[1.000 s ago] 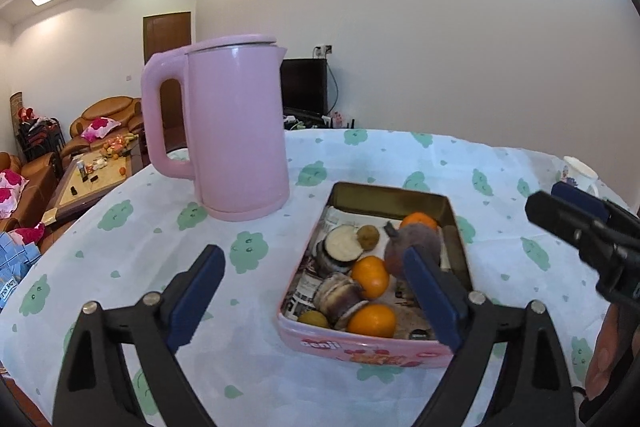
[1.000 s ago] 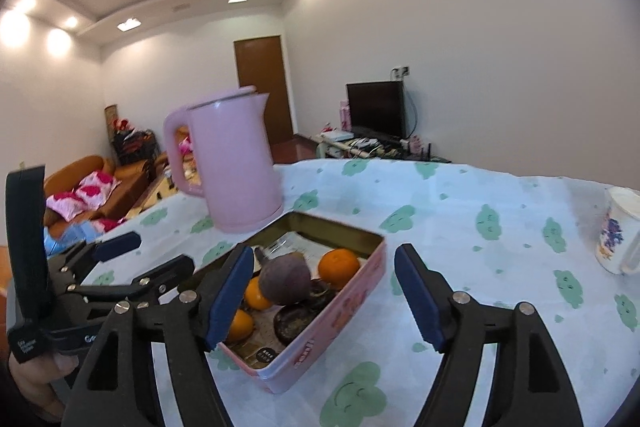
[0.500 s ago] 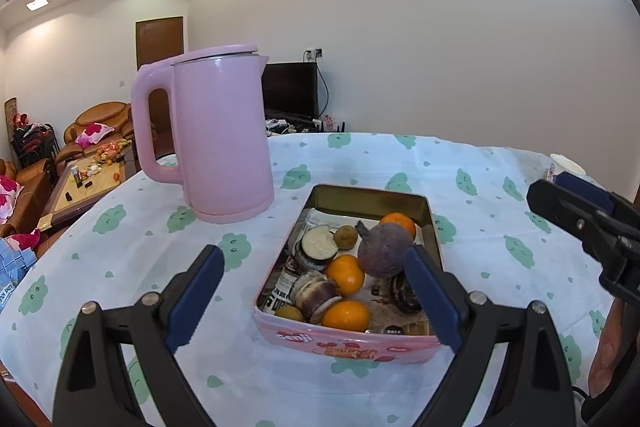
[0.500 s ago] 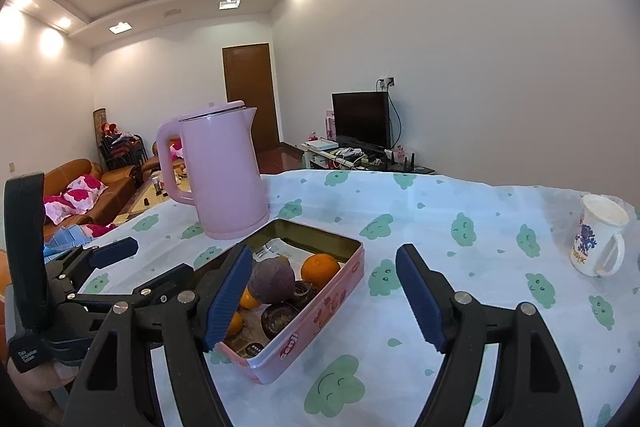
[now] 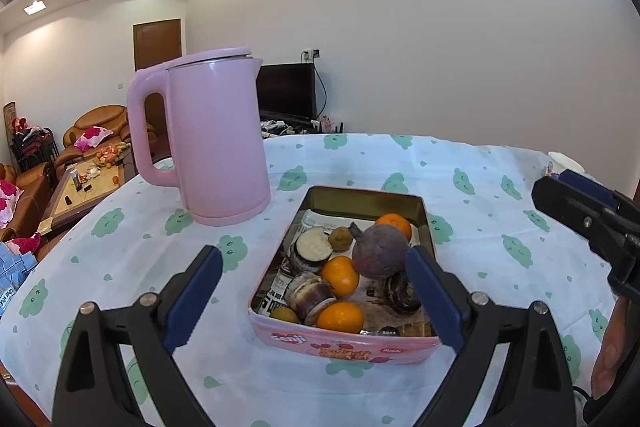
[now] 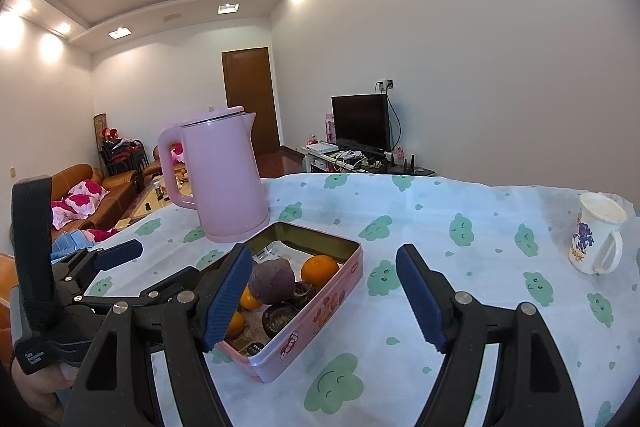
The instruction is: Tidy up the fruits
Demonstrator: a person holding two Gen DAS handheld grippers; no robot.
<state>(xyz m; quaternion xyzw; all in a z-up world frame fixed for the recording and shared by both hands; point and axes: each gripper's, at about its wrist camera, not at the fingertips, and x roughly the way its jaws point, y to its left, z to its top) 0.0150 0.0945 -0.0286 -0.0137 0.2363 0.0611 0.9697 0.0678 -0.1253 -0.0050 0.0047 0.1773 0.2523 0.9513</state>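
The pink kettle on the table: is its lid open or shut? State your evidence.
Shut. The pink kettle stands upright on the tablecloth, and its lid lies flat along the rim with no gap showing.

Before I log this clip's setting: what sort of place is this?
Most likely a home living room. A table with a patterned cloth holds a pink kettle and a tin of fruit; behind it stand a sofa with cushions and a television.

Pink tin [image 5: 348, 347] holds fruit [image 5: 340, 275]; pink kettle [image 5: 216, 139] stands just behind.
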